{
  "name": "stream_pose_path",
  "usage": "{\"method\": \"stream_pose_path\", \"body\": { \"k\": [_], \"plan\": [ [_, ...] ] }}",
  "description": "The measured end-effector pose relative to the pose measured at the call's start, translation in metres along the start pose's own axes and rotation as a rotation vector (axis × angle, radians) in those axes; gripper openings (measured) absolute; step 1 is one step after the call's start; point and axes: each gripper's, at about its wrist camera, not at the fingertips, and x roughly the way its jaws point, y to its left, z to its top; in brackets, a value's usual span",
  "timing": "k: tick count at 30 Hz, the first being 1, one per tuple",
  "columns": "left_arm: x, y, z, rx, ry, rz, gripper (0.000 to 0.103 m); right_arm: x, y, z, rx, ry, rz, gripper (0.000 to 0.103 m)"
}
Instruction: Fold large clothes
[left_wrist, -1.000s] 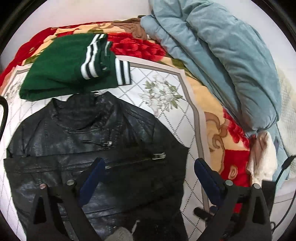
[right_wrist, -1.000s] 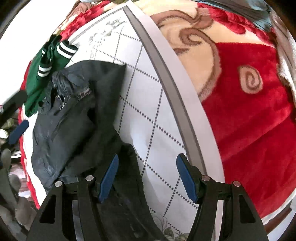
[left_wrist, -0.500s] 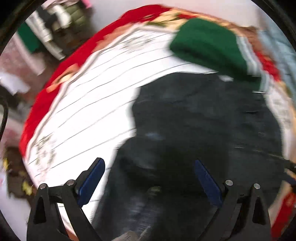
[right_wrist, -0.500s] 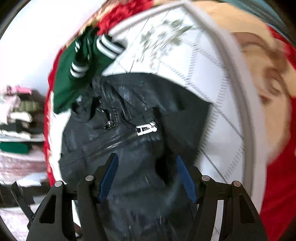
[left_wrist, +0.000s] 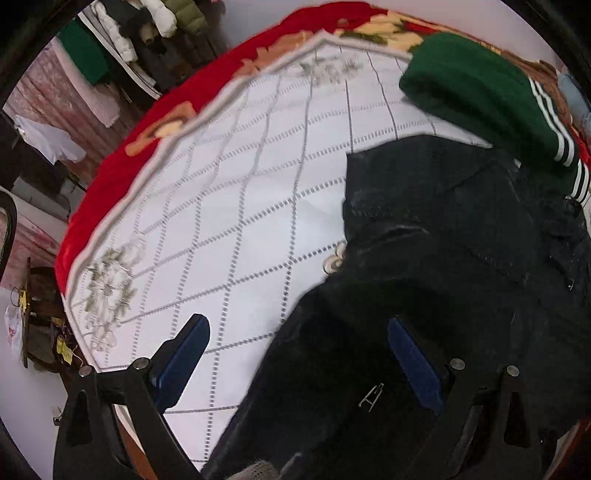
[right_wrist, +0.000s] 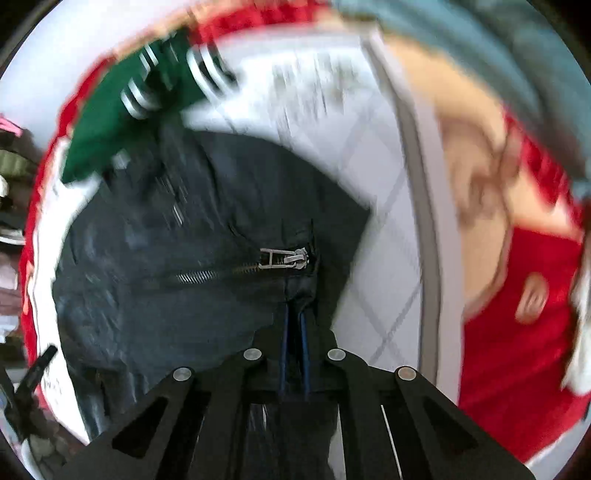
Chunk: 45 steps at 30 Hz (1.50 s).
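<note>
A black leather jacket (left_wrist: 461, 258) lies on the white quilted bedspread (left_wrist: 240, 206); it also shows in the right wrist view (right_wrist: 184, 266) with a silver zipper pull (right_wrist: 284, 257). My left gripper (left_wrist: 299, 354) is open over the jacket's left lower edge, its right finger above the leather and its left finger above the bedspread. My right gripper (right_wrist: 294, 325) is shut on a fold of the jacket just below the zipper pull.
A folded green garment with white stripes (left_wrist: 487, 99) lies beyond the jacket, also in the right wrist view (right_wrist: 122, 118). A red patterned blanket (right_wrist: 517, 314) borders the bedspread. A teal duvet (right_wrist: 498, 48) lies at the far right. Hanging clothes (left_wrist: 122, 40) stand beyond the bed's left side.
My right gripper has closed on the jacket near the zipper. My left gripper has swung left to the jacket's left edge and stays open.
</note>
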Motion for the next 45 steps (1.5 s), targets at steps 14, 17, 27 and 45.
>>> {"method": "stream_pose_path", "body": {
  "k": [14, 17, 27, 45],
  "plan": [
    [0.062, -0.015, 0.012, 0.083, 0.047, -0.058, 0.103, 0.055, -0.071, -0.013, 0.333, 0.121, 0.332, 0.064],
    [0.069, -0.013, 0.019, 0.097, 0.054, -0.086, 0.103, 0.06, -0.054, -0.015, 0.381, 0.095, 0.387, 0.036],
    [0.084, -0.016, 0.074, 0.208, 0.004, -0.123, 0.103, 0.056, -0.018, -0.02, 0.359, 0.136, 0.386, 0.031],
    [0.059, -0.031, 0.029, 0.224, 0.015, 0.0, 0.103, 0.046, 0.029, -0.058, -0.026, 0.237, 0.059, 0.04]
  ]
}}
